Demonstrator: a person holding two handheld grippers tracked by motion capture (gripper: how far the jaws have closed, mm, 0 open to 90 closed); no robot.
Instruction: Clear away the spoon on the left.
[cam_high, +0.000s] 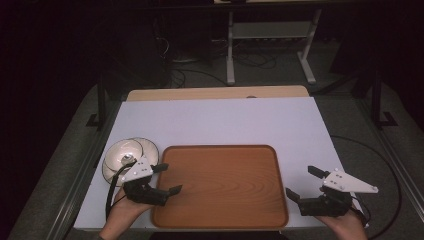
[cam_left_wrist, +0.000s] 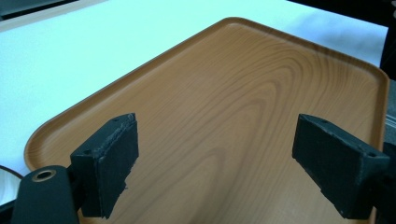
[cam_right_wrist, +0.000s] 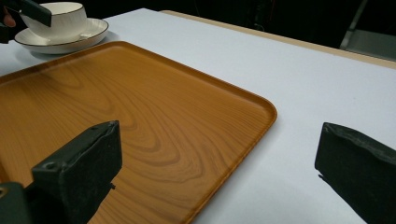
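Two grippers hover low over a white surface (cam_high: 225, 120); between them lies a wooden tray (cam_high: 220, 185), bare of any load. At nine o'clock the left gripper (cam_high: 167, 178) sits over the tray's left edge, its fingers (cam_left_wrist: 109, 163) spread wide apart with nothing between them; at four o'clock the right gripper (cam_high: 302, 182) hangs just off the tray's right edge, fingers (cam_right_wrist: 79, 168) likewise wide apart and empty. Just beside the tray's far-left corner, at ten o'clock, stands a white cup (cam_right_wrist: 58, 18) on a saucer (cam_right_wrist: 70, 39); the cup seems upright, though it is partly hidden.
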